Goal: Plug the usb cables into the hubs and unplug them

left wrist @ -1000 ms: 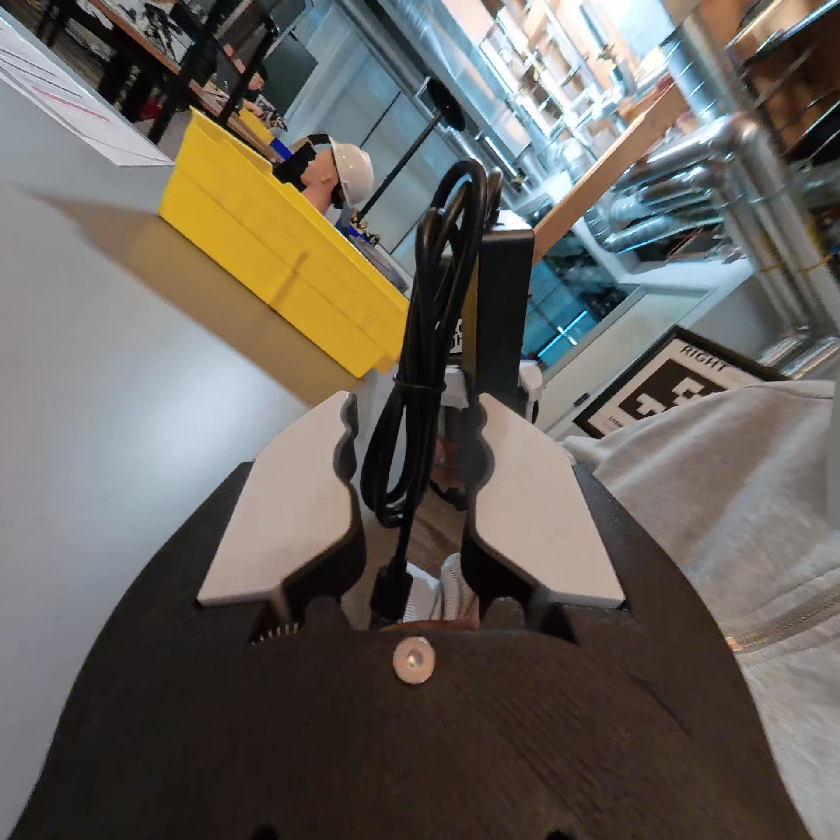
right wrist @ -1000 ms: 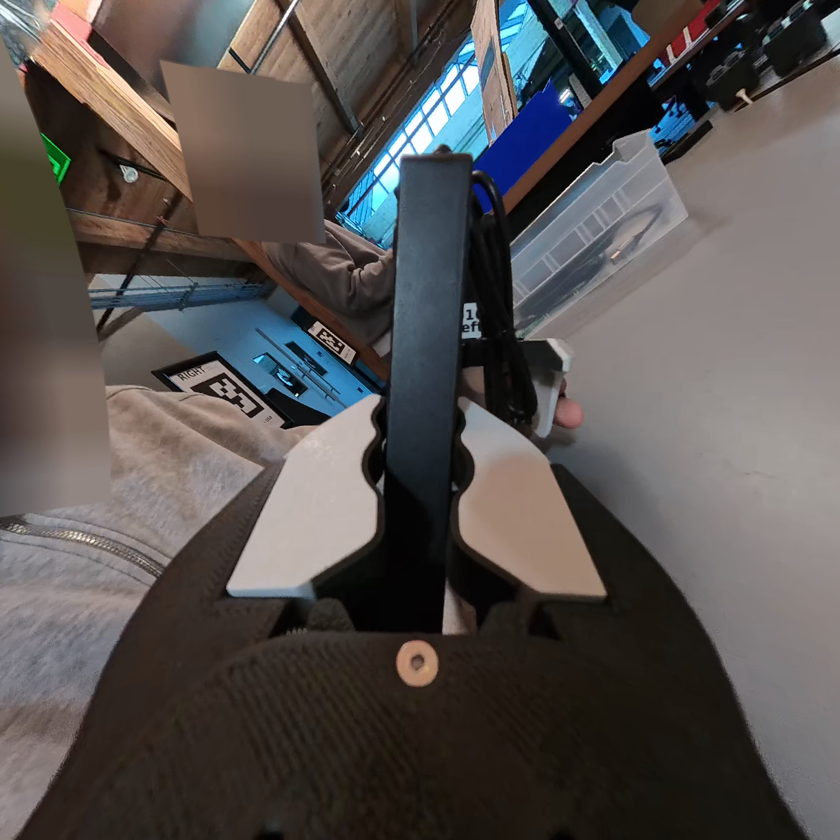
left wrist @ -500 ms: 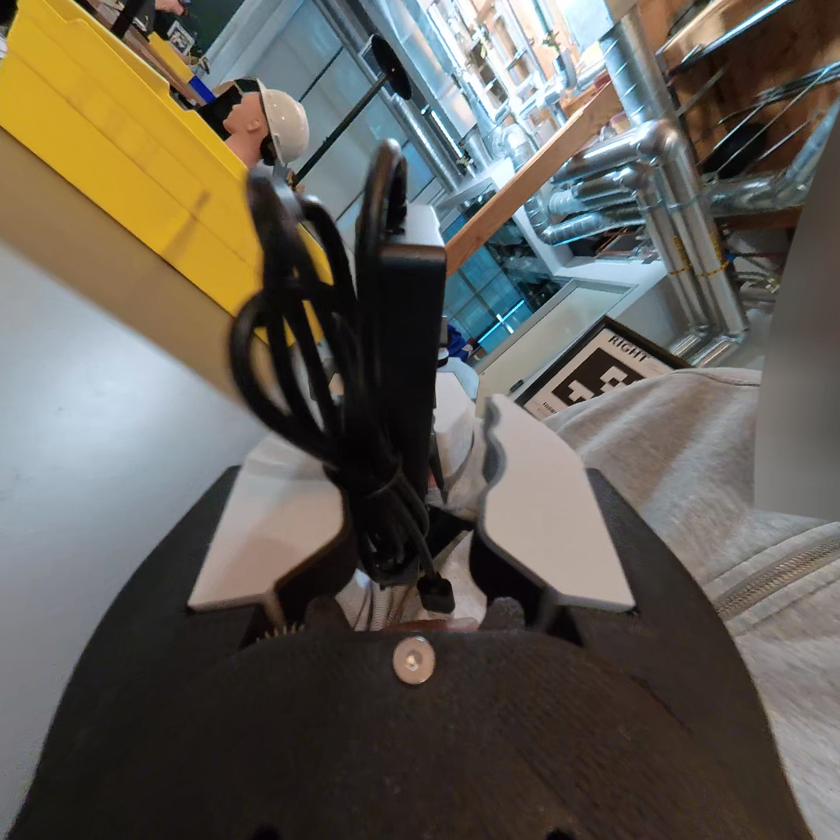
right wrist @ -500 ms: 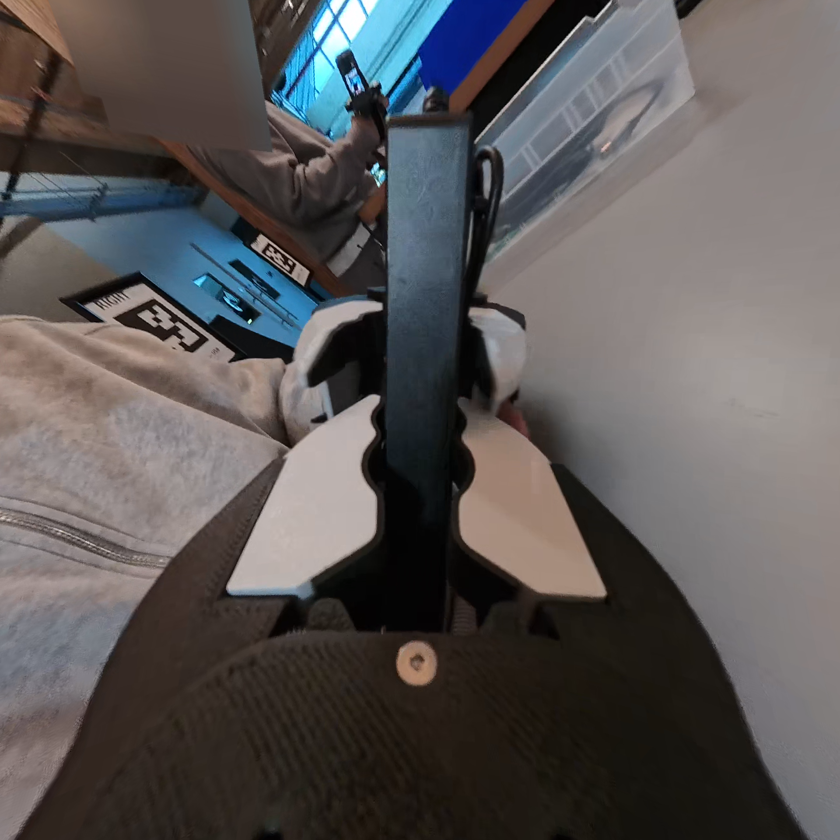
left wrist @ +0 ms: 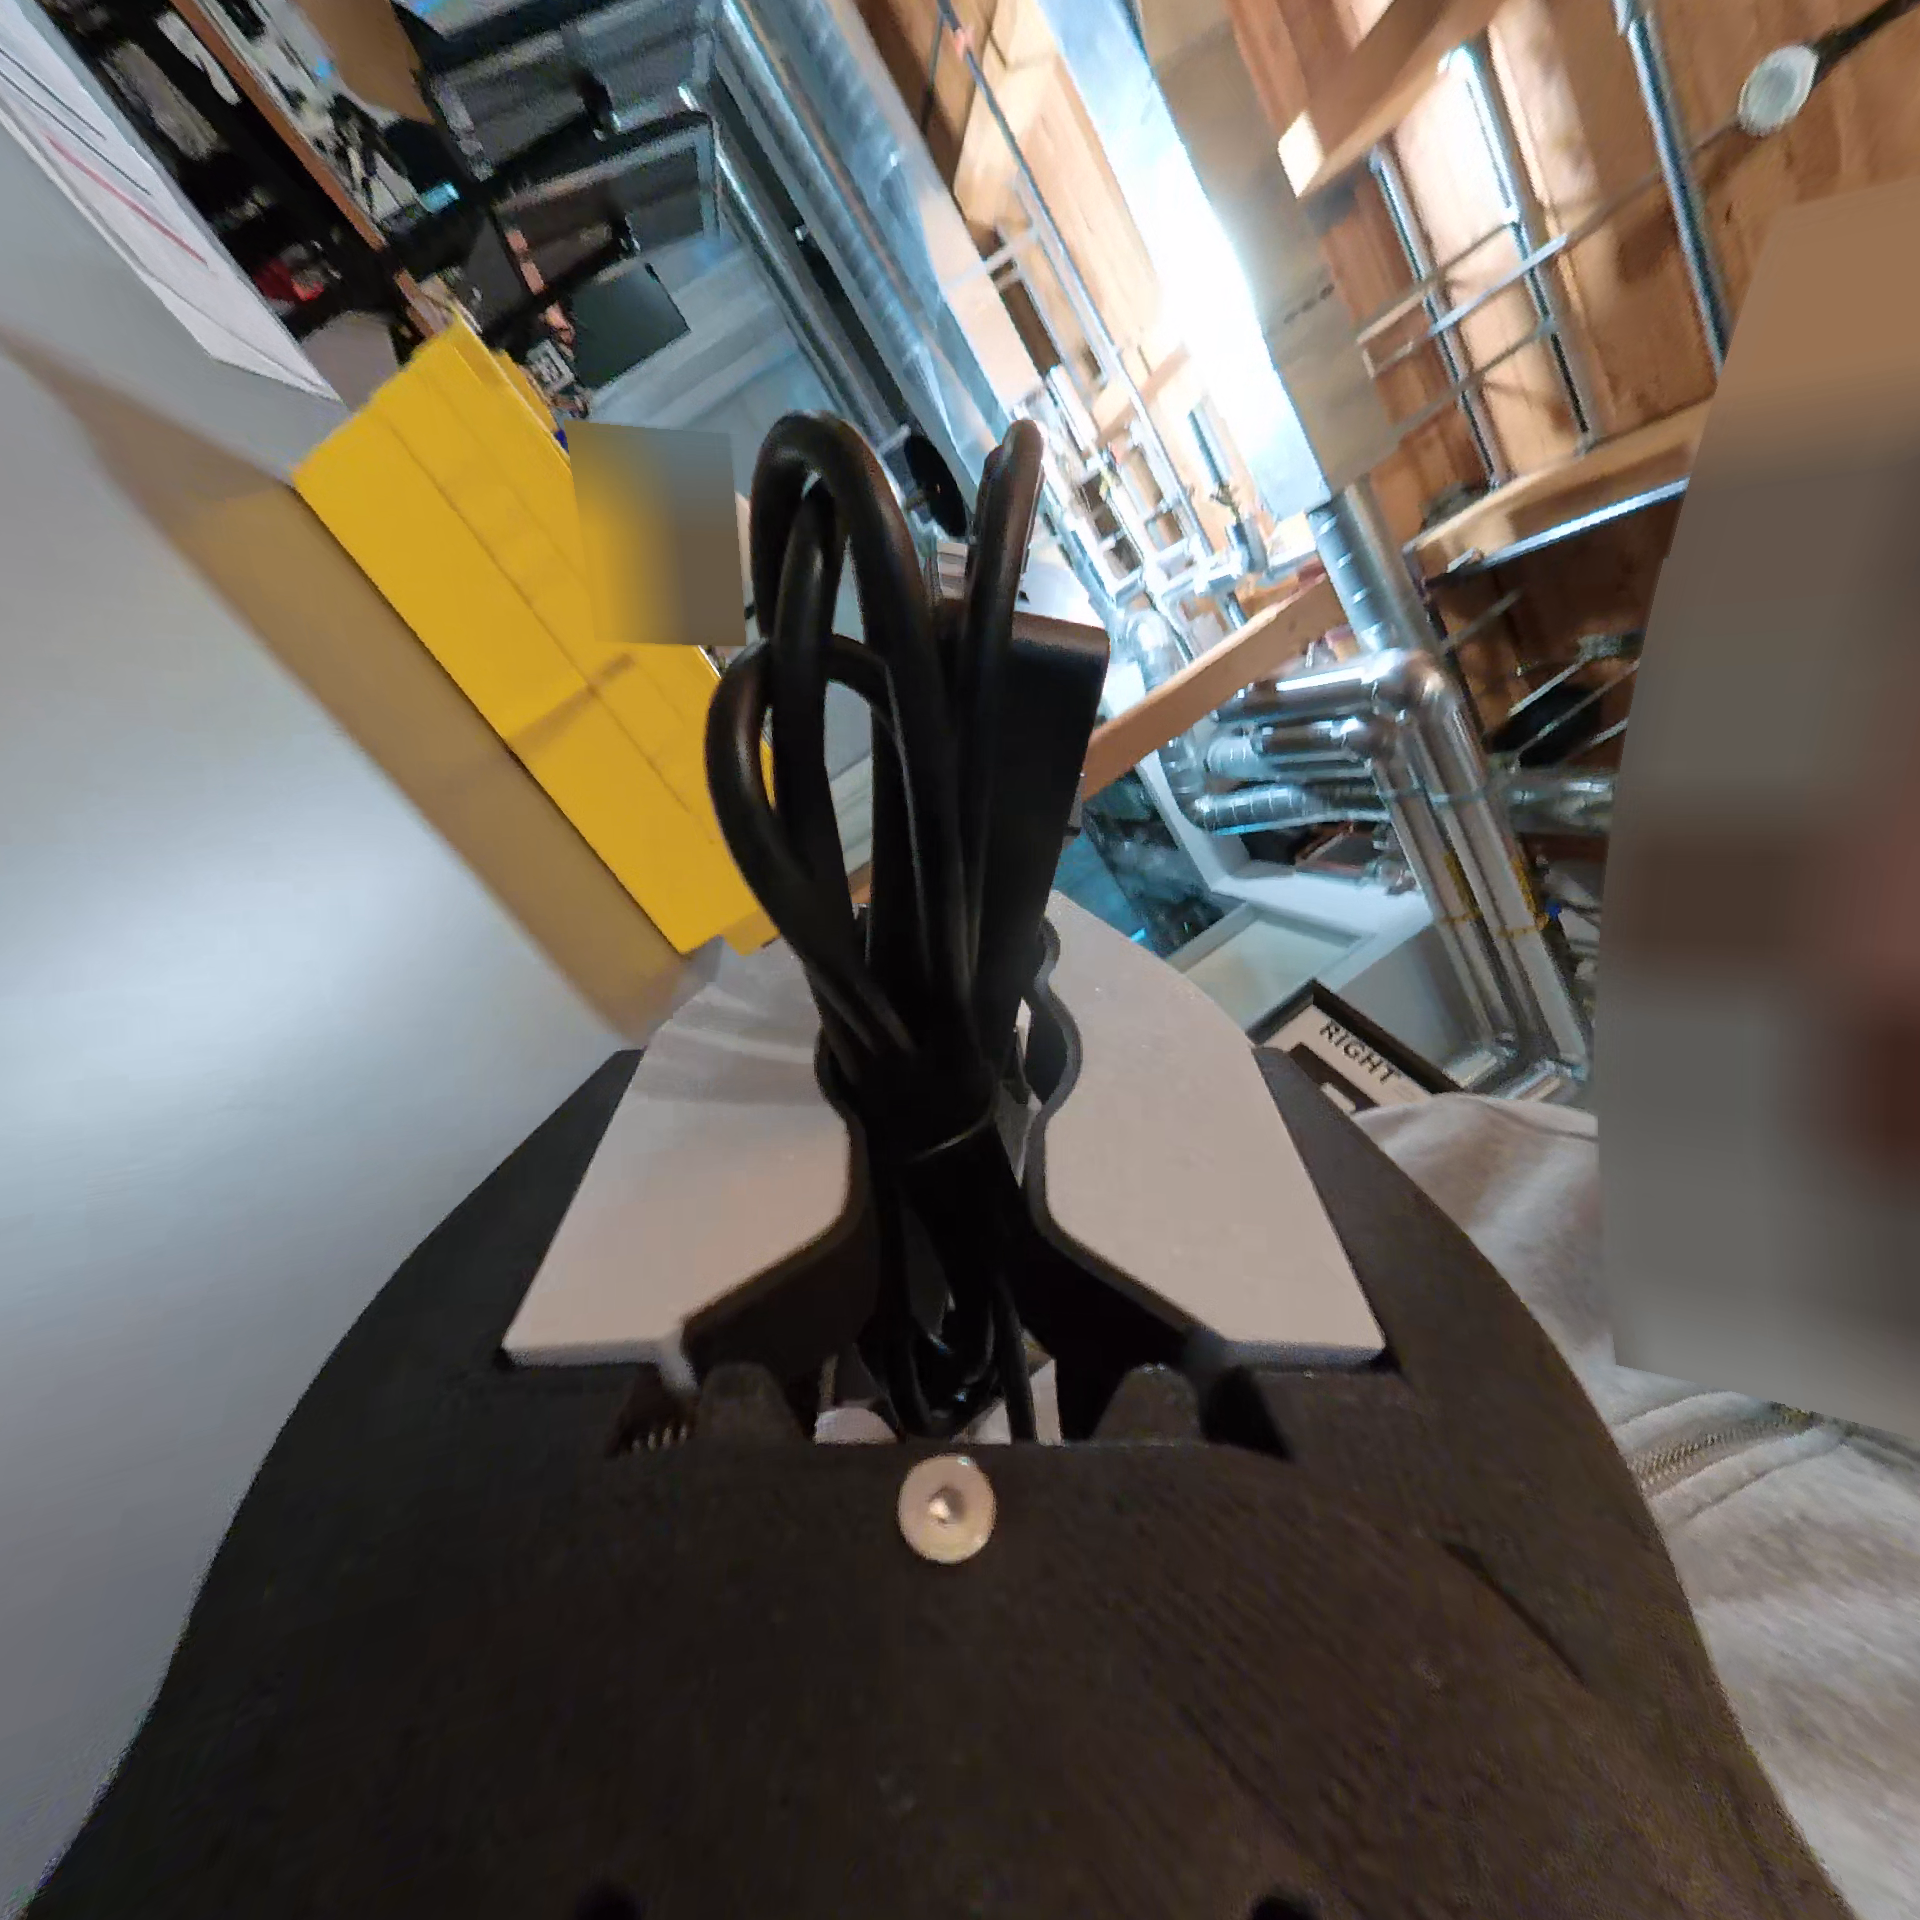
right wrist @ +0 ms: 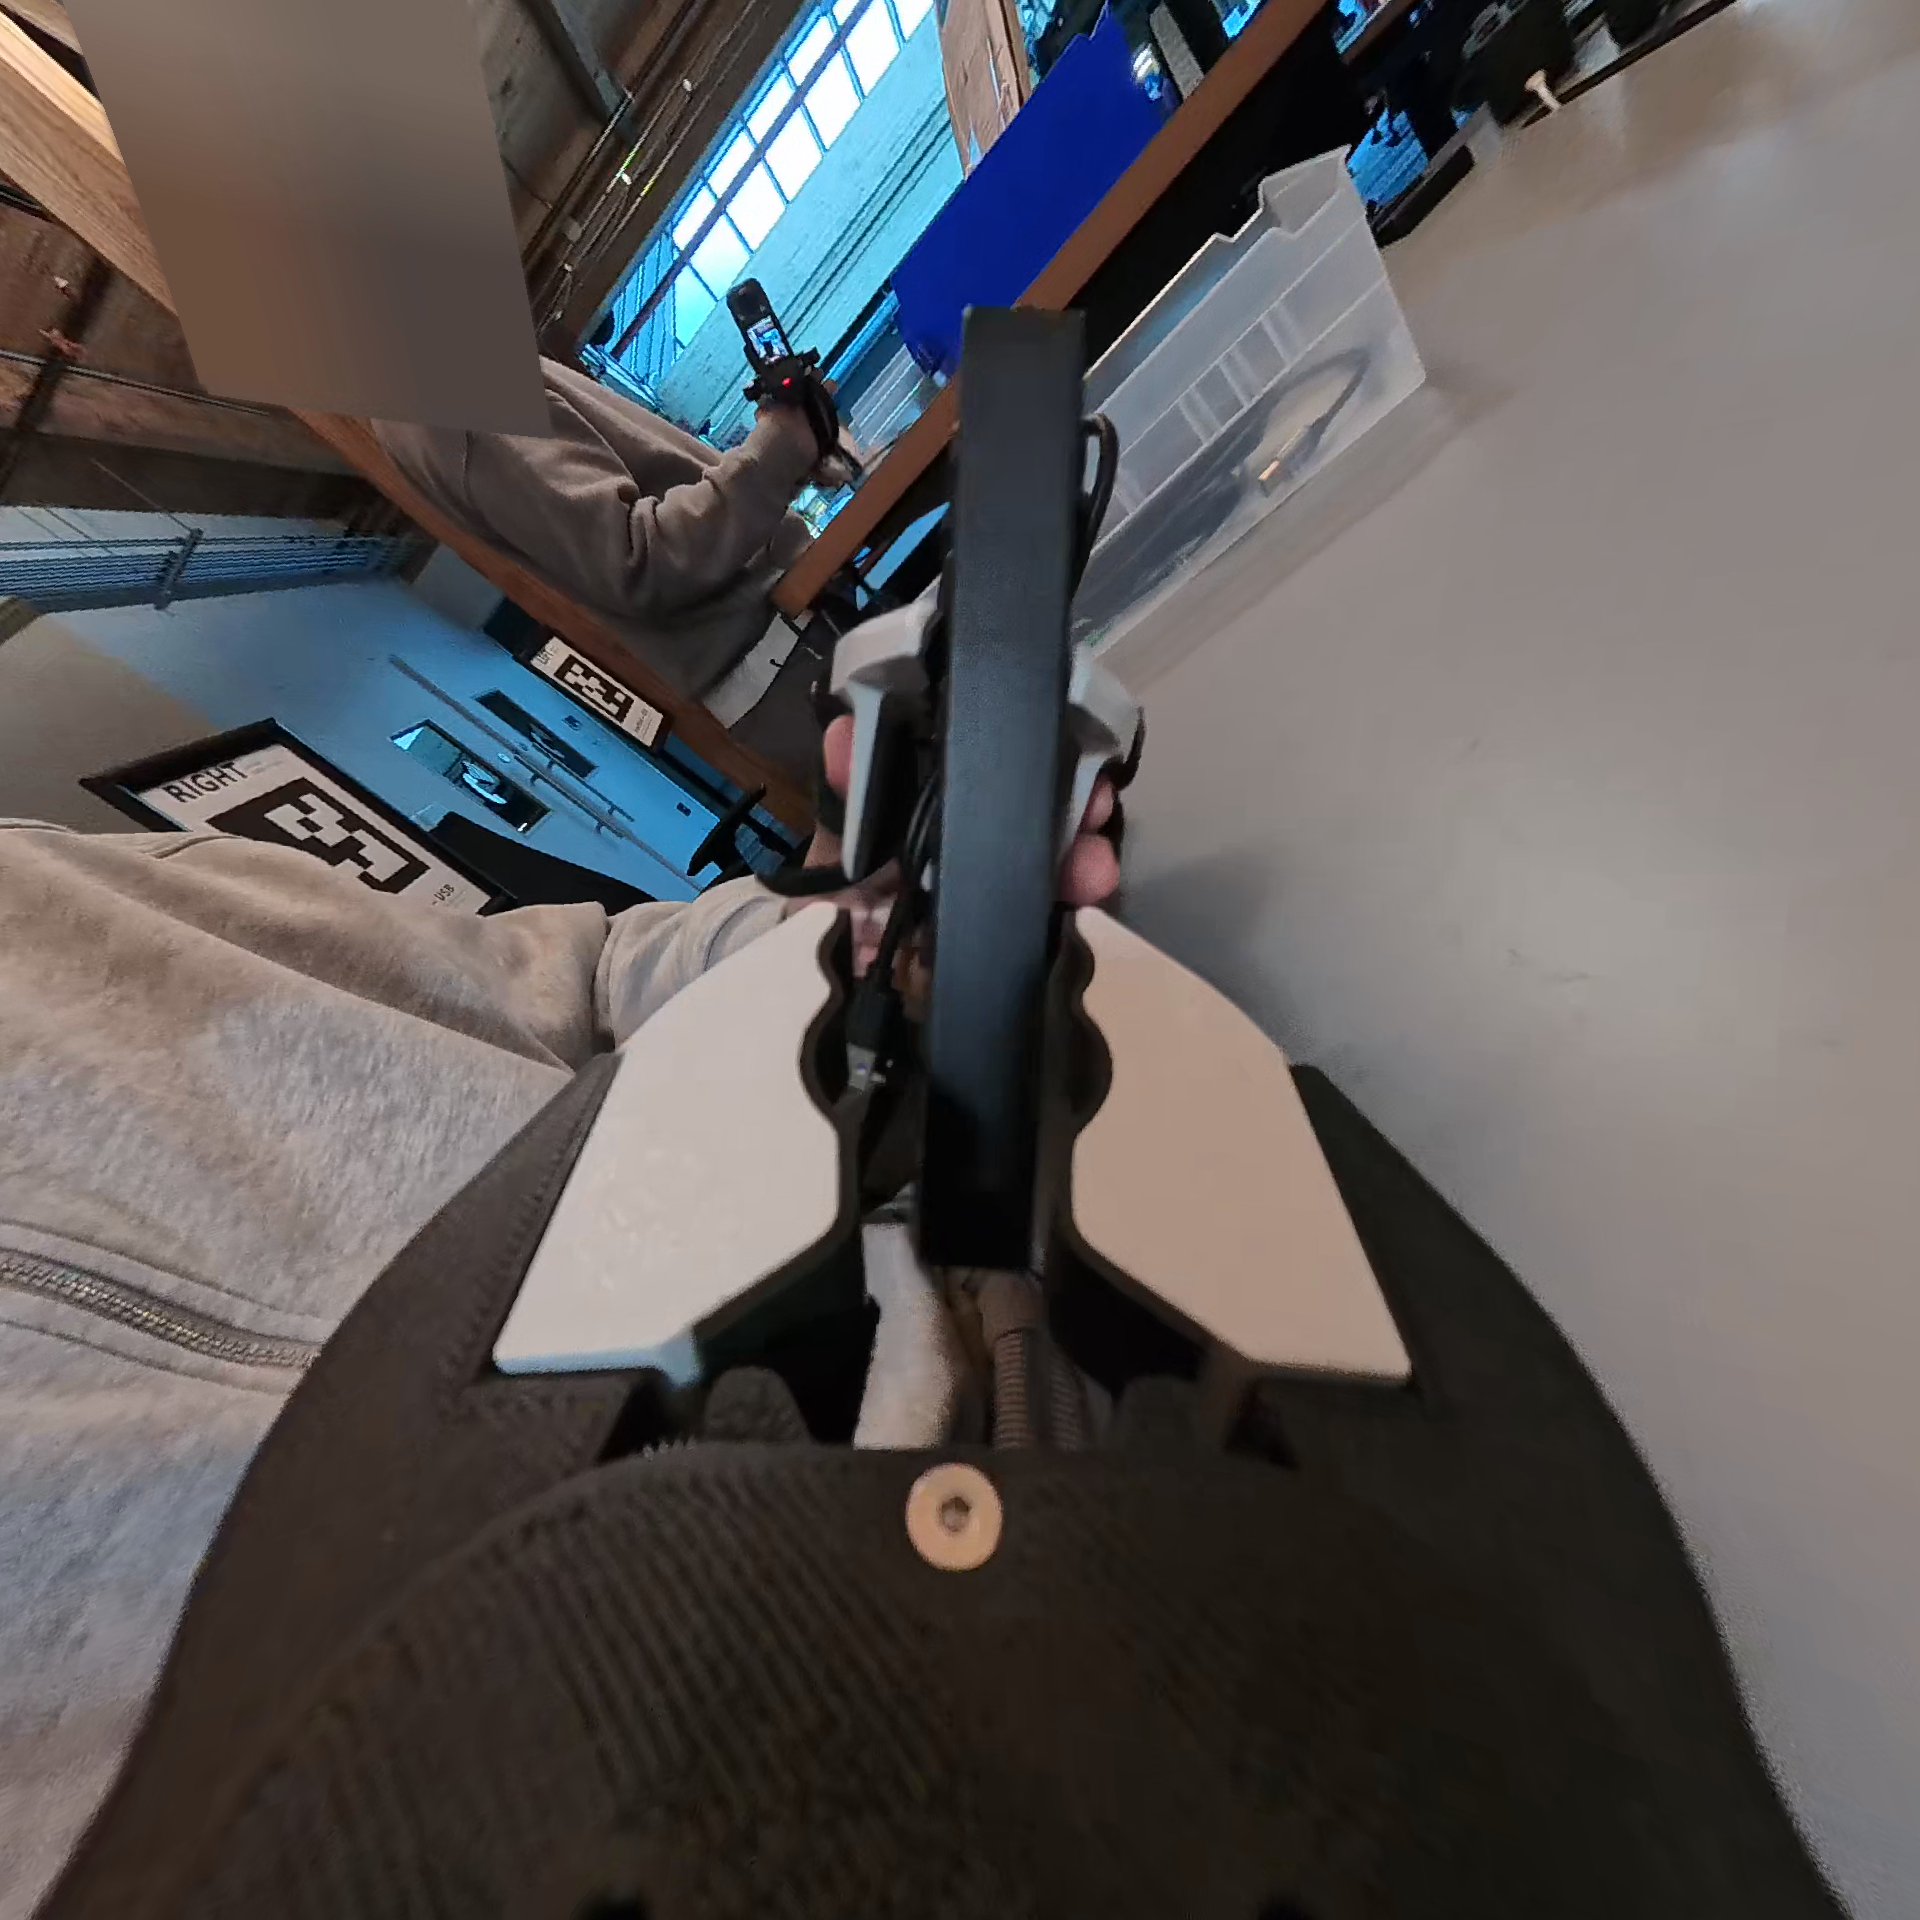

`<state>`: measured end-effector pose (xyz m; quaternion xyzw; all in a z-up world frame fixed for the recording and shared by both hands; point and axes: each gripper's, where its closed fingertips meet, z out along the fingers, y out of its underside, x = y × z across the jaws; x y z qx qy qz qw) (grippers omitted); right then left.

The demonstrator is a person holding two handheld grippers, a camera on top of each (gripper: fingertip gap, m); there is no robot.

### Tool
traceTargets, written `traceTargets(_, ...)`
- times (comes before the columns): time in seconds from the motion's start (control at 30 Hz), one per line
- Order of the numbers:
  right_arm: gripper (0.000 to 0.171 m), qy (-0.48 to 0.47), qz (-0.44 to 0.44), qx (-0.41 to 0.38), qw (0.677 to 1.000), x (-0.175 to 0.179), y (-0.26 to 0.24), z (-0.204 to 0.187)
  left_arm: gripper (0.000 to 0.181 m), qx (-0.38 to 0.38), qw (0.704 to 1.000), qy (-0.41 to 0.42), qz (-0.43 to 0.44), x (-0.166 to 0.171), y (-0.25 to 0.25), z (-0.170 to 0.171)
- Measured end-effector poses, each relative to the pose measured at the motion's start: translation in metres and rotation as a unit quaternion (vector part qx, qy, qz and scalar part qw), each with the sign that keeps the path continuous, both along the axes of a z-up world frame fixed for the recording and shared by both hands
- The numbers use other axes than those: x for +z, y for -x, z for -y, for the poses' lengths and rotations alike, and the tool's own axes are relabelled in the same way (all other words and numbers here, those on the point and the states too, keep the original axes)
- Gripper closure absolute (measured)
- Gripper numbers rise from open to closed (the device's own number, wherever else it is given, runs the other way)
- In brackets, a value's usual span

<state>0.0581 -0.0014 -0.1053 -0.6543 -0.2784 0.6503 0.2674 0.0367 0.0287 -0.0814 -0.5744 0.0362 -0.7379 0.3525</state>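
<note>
Left wrist view: bare grey worktop (left wrist: 208, 935) is seen from 7 to 10 o'clock, its far edge taken up by a yellow bin (left wrist: 520, 623) at 11 o'clock. A grey sleeve (left wrist: 1714, 1455) closes off the 3 to 5 o'clock side. The left claw (left wrist: 951, 1091) is pressed onto a bundled black usb cable (left wrist: 883, 831), whose loops stand up toward 12 o'clock past the fingertips. The black hub (left wrist: 1039, 748) is seen just behind the loops, at 1 o'clock from them.

Right wrist view: a grey sweatshirt (right wrist: 260, 1091) fills 8 to 10 o'clock. Open worktop (right wrist: 1558, 831) runs from 1 to 4 o'clock, with a clear plastic bin (right wrist: 1299, 364) at its far edge at 1 o'clock. The right claw (right wrist: 951, 1049) stands spread, the hub (right wrist: 997, 779) edge-on against its right finger only. A loose plug end (right wrist: 868, 1029) hangs in the left gap. The left claw (right wrist: 883, 727) is seen beyond, straddling the hub.
</note>
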Motion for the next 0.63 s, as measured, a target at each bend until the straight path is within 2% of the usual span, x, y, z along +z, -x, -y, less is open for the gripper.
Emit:
traceTargets(0.23,0.132,-0.007,0.045,0.032,0.998,-0.016,0.011,0.013,0.154,0.002,0.996,0.051,0.067,0.003,0.009,-0.006)
traceTargets(0.27,0.142,-0.01,0.052,0.037,0.998,-0.017,0.012,0.016,0.154,0.0,0.996,0.057,0.074,0.003,0.007,-0.006)
traceTargets(0.4,0.146,0.019,0.03,0.052,0.998,-0.011,0.009,0.017,0.152,-0.007,0.995,0.044,0.086,0.008,0.006,-0.002)
traceTargets(0.57,0.146,0.152,-0.081,0.094,0.98,0.012,0.004,0.019,0.107,-0.023,0.998,-0.016,0.049,0.014,-0.005,0.008)
traceTargets(0.63,0.146,0.183,-0.109,0.125,0.969,0.02,0.007,0.028,0.099,-0.029,0.998,-0.052,0.032,0.016,-0.013,0.016)
